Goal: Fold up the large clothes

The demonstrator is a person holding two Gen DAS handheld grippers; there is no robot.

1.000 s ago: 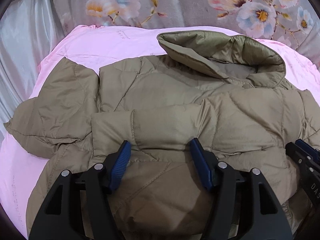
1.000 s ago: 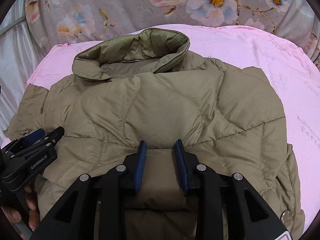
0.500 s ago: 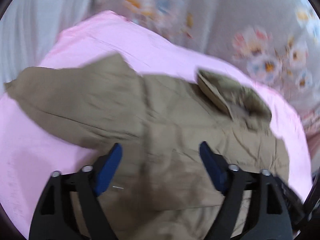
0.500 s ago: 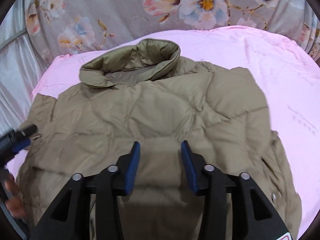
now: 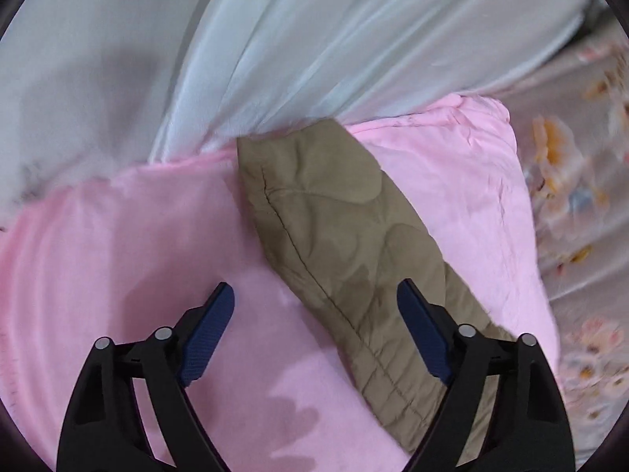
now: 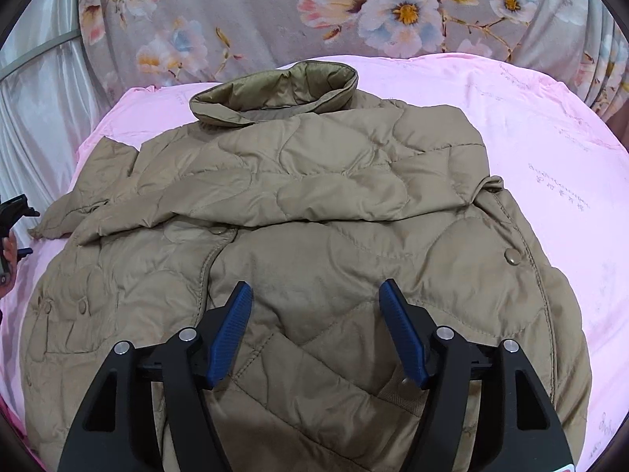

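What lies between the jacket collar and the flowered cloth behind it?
Only bare pink sheet separates the collar from the flowered cloth, in the right wrist view.

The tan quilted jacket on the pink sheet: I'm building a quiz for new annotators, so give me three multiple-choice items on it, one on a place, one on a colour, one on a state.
1. Where does the jacket collar lie in the right wrist view?
A. at the far end, toward the floral fabric
B. under the right claw
C. off the pink sheet

2. What colour are the claw pads?
A. red
B. blue
C. white

3. How does the sleeve in the left wrist view lie?
A. clamped in the left claw
B. stretched out on the sheet
C. rolled into a ball

Answers: 1 A, the collar sits nearest the flowers. 2 B, the ribbed pads are blue. 3 B, it lies flat, no pad pressing it.
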